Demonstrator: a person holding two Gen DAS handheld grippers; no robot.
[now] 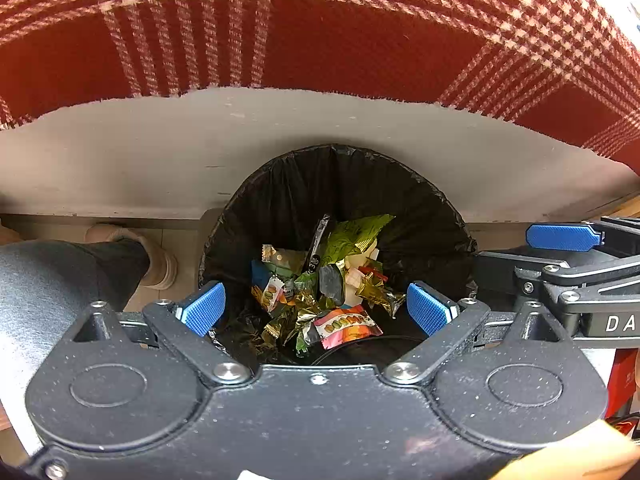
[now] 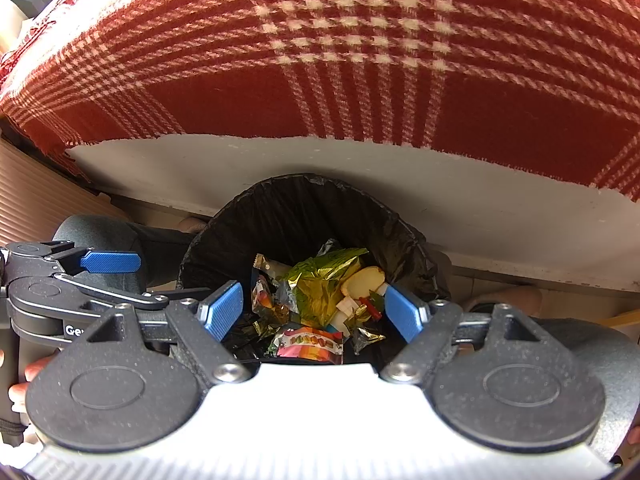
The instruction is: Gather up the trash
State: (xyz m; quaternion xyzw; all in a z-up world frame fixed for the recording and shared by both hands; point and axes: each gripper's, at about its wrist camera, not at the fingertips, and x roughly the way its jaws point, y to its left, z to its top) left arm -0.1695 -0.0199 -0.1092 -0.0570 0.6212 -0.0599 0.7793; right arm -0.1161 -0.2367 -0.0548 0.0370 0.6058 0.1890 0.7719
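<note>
Both grippers hung over the bin point(image 1: 280, 200), its black liner holding the trash point(image 1: 320, 292): wrappers, foil and scraps. The left gripper point(image 1: 316, 312) was released, nothing between its blue pads. The right gripper point(image 2: 314, 312) gaped likewise, empty. Behind the bin, a red plaid cloth point(image 2: 320, 60) overhung a white table edge point(image 1: 120, 160).

One lined bin point(image 1: 280, 200), two tools, many wrappers point(image 1: 346, 322).
</note>
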